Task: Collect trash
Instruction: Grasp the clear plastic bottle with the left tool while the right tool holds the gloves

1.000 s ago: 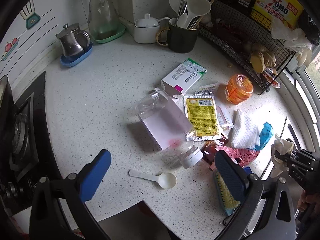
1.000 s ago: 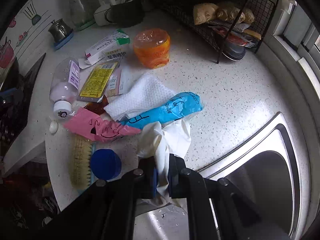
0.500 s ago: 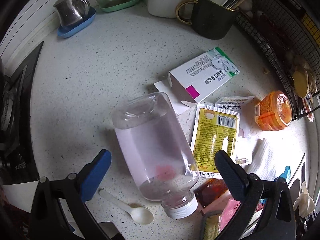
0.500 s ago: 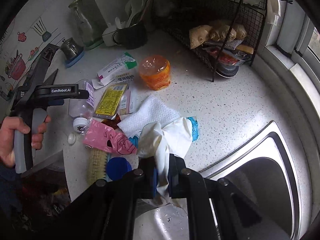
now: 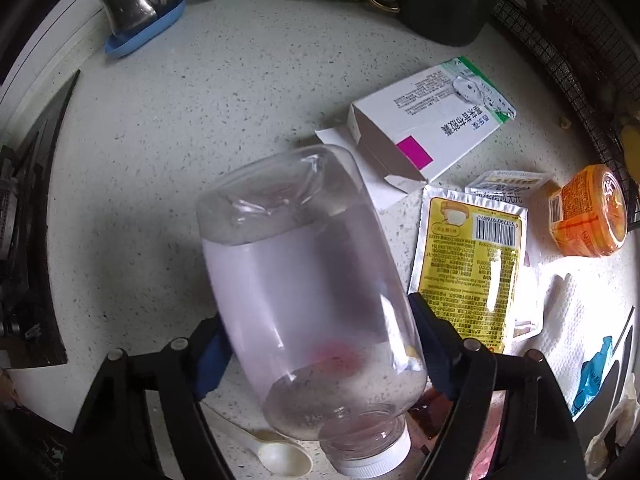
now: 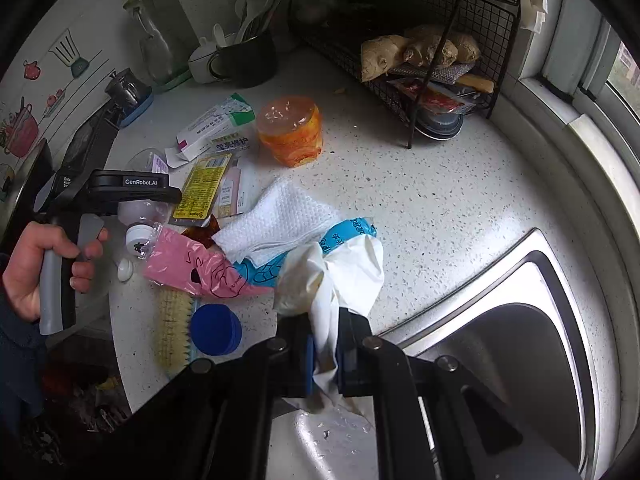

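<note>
A clear plastic bottle [image 5: 312,280] with a white cap lies on the speckled counter [image 5: 200,120]. My left gripper [image 5: 318,340] points down over it. Its jaws are closing, and the blue pads [image 5: 212,348] touch the bottle's two sides. In the right wrist view a hand [image 6: 28,264] holds that gripper above the bottle [image 6: 144,210]. My right gripper [image 6: 324,350] is shut on a crumpled white glove [image 6: 344,276] by the sink's edge. More trash lies between them: a medicine box [image 5: 432,124], a yellow sachet [image 5: 468,264], a pink wrapper [image 6: 188,268], a blue wrapper [image 6: 348,232] and a paper towel [image 6: 276,220].
An orange jar [image 5: 588,212] stands right of the sachets. A white spoon [image 5: 280,458], a brush [image 6: 172,328] and a blue cap [image 6: 216,330] lie near the front edge. The steel sink [image 6: 560,280] is at the right, a wire rack [image 6: 440,40] behind, a stove [image 5: 24,260] at the left.
The left gripper dropped down over the bottle and its jaws narrowed from wide open onto the bottle's sides. The right gripper kept hold of the glove and barely shifted.
</note>
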`<state>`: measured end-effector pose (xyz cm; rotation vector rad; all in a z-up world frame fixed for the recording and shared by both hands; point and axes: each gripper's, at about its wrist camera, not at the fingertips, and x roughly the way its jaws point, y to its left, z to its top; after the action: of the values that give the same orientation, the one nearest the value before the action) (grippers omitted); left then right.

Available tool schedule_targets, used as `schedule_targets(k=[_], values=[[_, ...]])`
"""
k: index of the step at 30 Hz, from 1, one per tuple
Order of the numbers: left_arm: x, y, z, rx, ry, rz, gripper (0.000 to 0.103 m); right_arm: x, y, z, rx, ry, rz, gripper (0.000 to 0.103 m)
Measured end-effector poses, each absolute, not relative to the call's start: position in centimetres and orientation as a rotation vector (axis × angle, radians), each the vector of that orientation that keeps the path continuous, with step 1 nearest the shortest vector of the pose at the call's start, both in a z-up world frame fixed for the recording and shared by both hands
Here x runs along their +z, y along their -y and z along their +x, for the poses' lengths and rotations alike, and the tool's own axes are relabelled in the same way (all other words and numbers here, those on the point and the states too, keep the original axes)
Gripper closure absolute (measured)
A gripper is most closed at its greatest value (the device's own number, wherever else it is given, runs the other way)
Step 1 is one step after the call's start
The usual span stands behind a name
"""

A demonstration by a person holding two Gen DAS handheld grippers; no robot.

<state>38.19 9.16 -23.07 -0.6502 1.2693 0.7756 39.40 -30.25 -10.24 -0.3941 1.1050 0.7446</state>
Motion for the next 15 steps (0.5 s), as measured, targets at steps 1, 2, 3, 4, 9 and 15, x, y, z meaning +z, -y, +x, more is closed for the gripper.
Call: schedule_targets(k=[1,2,3,4,9,15], values=[[-23.1,-9.3,38.0,0.764,-1.264,-0.662,0.027,-10.1,30.3,39.4,0.747,-1.109,-0.388,0.096],[-23.1,-9.4,37.8,0.753,-1.259,-0.678,0.027,-10.1,30.2,39.3,0.75,-1.113,-0.383,0.096],[-23.0,-9.4,37.5,0.749,-1.252,-0.687,0.028,-10.0,30.2,39.2,0.752,-1.112,-0.382,0.096],[-22.8,-9.4,37.2,0.75,-1.244,-0.685,0.028,-9.9,30.1,39.0,0.751,-1.108,-0.385,0.096],[-20.4,-8.3,34.9,0.738,-1.191,-0.641,0.03,-9.0,29.5,38.3,0.745,-1.085,-0.39,0.096],[-16.2,-5.4,31.2,0.684,-1.11,-0.583,0.03,-7.5,27.8,36.5,0.758,-1.048,-0.4,0.096]])
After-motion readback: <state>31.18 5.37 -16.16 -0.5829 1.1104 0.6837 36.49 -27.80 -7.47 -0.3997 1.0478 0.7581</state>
